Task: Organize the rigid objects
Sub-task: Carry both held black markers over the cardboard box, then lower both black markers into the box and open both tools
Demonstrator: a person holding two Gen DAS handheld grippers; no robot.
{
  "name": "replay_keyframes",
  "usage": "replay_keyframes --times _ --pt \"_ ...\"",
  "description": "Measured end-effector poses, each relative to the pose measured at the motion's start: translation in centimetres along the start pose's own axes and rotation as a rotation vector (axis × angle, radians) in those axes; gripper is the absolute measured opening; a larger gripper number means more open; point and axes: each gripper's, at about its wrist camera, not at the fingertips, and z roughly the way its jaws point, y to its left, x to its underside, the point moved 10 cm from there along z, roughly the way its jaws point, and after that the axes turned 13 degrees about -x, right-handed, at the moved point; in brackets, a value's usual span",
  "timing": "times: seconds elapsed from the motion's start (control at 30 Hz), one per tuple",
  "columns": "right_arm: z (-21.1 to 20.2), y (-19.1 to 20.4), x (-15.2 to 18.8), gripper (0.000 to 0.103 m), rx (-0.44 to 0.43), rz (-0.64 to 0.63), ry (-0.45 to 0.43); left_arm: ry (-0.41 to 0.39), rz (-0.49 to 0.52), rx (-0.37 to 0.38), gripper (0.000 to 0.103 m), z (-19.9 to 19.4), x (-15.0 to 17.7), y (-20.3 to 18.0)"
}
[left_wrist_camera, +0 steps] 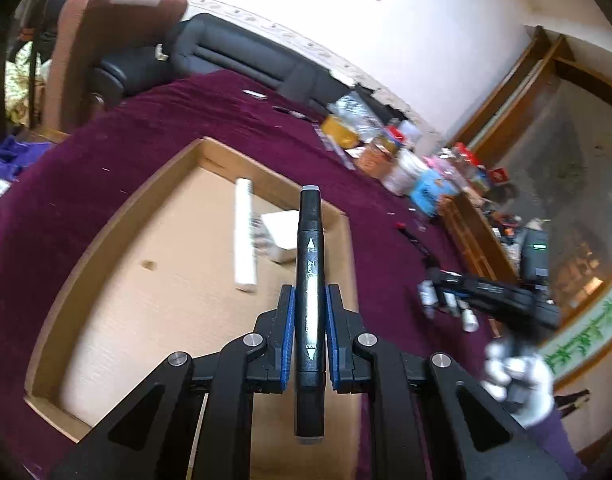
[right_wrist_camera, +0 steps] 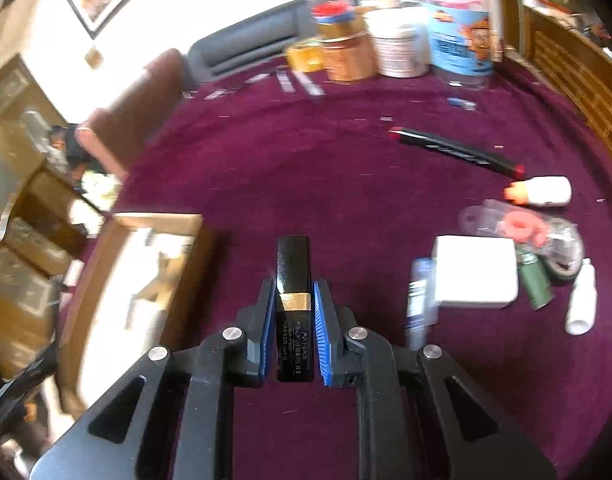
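We had the left tongs [left_wrist_camera: 309,320] clamped on a black marker [left_wrist_camera: 310,280] above the cardboard tray [left_wrist_camera: 106,240], the right tongs [right_wrist_camera: 294,312] on a black lipstick [right_wrist_camera: 293,280]; each should be lowered flat inside before letting go.

A cardboard tray [left_wrist_camera: 106,264] sits on the cloth-covered table [left_wrist_camera: 106,128]; in it a tube [left_wrist_camera: 245,236] lies left of a small box [left_wrist_camera: 280,236]. A marker [left_wrist_camera: 310,304] is held above the tray's right part. Jars and tubs [right_wrist_camera: 393,40] stand along the table's far edge. Right of the tray, on the cloth, a pen [right_wrist_camera: 457,150] lies before the jars, with a charger block [right_wrist_camera: 475,276], small bottles [right_wrist_camera: 581,300] and a lipstick [right_wrist_camera: 293,304] nearer.
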Motion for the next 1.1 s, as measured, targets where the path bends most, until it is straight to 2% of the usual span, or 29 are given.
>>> replay_keyframes --times 0.2,0.3,0.43,0.6,0.83,0.93,1.03,1.1 --pt "3.0 5.7 0.8 0.016 -0.172 0.029 0.078 0.073 0.004 -0.081 0.011 3.8 -2.0 3.2" --pt "5.5 8.2 1.7 0.016 -0.226 0.039 0.128 0.116 0.006 -0.106 0.011 5.8 -3.0 4.2" --pt "8.7 11.3 2.7 0.016 -0.266 0.031 0.188 0.178 0.002 -0.150 0.011 8.7 -3.9 5.6" --pt "12.6 15.2 2.6 0.016 -0.284 -0.003 0.230 0.211 -0.009 -0.189 0.011 10.9 -4.3 6.6" --pt "16.0 16.6 2.1 0.016 -0.268 0.013 0.261 0.211 -0.034 -0.169 0.012 11.3 -4.6 6.8" --pt "17.2 16.6 2.1 0.016 -0.254 0.025 0.273 0.197 -0.056 -0.152 0.015 10.2 -4.9 7.1" --pt "18.0 16.7 2.0 0.016 -0.247 0.026 0.281 0.152 -0.084 -0.111 0.026 7.6 -5.2 7.4" --pt "18.6 17.1 1.9 0.016 -0.239 0.020 0.284 0.108 -0.110 -0.085 0.037 5.4 -5.3 7.7"
